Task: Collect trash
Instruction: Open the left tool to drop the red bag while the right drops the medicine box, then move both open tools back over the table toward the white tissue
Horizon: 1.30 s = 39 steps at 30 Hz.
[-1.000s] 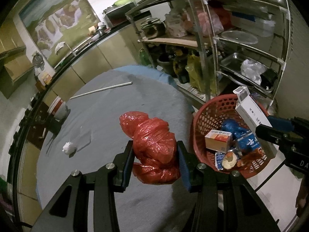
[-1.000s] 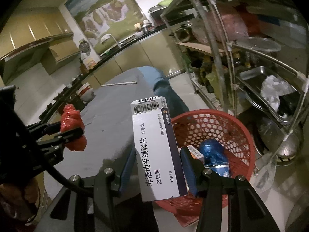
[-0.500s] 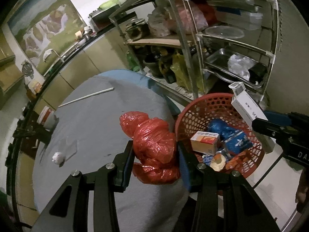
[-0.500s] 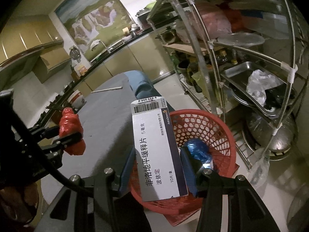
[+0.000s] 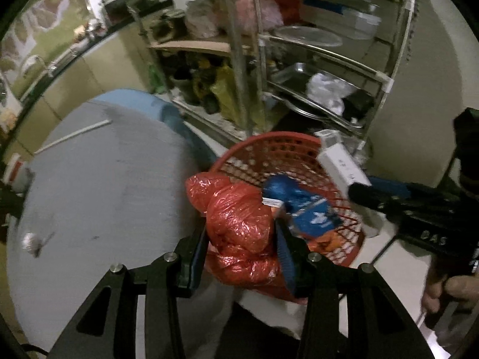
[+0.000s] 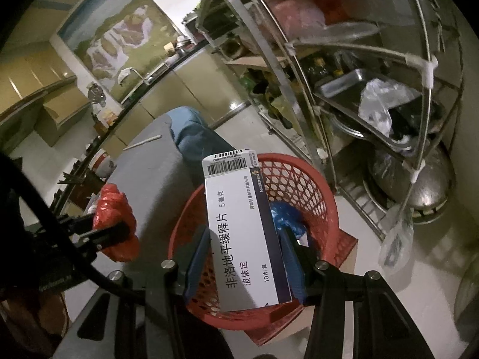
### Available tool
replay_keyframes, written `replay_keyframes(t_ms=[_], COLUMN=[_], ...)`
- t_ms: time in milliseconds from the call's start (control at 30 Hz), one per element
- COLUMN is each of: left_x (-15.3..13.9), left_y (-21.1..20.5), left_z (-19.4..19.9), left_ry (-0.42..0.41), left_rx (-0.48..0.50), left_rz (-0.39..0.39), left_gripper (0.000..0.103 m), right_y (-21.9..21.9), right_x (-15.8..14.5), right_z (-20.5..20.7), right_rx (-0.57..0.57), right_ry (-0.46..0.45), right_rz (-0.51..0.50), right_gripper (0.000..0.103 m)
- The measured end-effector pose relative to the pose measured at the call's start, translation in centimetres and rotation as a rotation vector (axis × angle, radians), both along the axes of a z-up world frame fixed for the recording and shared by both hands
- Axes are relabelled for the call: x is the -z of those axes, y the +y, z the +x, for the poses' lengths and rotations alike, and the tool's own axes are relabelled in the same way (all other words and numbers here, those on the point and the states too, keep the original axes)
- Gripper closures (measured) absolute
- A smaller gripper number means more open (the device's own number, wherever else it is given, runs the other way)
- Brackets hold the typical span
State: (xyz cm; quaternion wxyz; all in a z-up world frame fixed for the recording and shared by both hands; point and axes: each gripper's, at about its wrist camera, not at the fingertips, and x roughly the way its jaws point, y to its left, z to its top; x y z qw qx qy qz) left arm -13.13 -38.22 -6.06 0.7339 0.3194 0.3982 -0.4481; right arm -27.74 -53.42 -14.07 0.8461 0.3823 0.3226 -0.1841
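Observation:
My left gripper point(image 5: 241, 245) is shut on a crumpled red plastic bag point(image 5: 239, 221) and holds it at the near rim of the red mesh basket point(image 5: 269, 146). The bag also shows in the right wrist view point(image 6: 115, 218). My right gripper point(image 6: 244, 257) is shut on a white medicine box point(image 6: 242, 227) with a barcode and holds it above the red basket point(image 6: 311, 185). The box shows in the left wrist view point(image 5: 341, 164) over the basket's far side. The basket holds a blue bag point(image 5: 299, 200) and other scraps.
A grey round table point(image 5: 89, 185) lies left of the basket, with a white stick point(image 5: 74, 133) and a crumpled white paper ball point(image 5: 30, 240) on it. A metal rack point(image 6: 359, 68) with trays and pots stands behind the basket.
Both grippers have moved toward the basket. The red bag has gone from over the table to the basket's rim, and the white box now hangs over the basket's inside.

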Motion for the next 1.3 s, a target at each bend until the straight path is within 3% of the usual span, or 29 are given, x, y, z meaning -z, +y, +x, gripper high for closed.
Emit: replay_keyframes(t_ms=[67, 167, 200, 400, 833, 1300], left_x=[0.4, 0.8, 0.8, 0.0, -2.4, -5.1], left_y=[-0.5, -0.8, -0.7, 0.7, 4.2, 7.1], left_z=[-0.2, -0.3, -0.2, 1.1, 1.8, 2.5], left_ry=[0.015, 0.014, 0.012, 0.002, -0.183, -0.210], left_rx=[0.015, 0.030, 0.028, -0.012, -0.100, -0.138], left_rz=[0.008, 0.020, 0.016, -0.003, -0.011, -0.090], left_gripper=[0.055, 0.045, 0.045, 0.044, 0.043, 0.043], right_y=[-0.2, -0.4, -0.5, -1.4, 0.8, 2.9], right_x=[0.5, 1.1, 1.3, 1.3, -0.8, -3.1], right_z=[0.1, 0.3, 0.3, -0.3, 1.7, 3.4], right_rx=[0.002, 0.007, 0.015, 0.058, 0.006, -0.044], right_ry=[0.009, 0.023, 0.032, 0.018, -0.004, -0.009], right_rz=[0.020, 0.052, 0.062, 0.105, 0.051, -0.003], right_gripper=[0.050, 0.047, 0.043, 0.043, 0.043, 0.043])
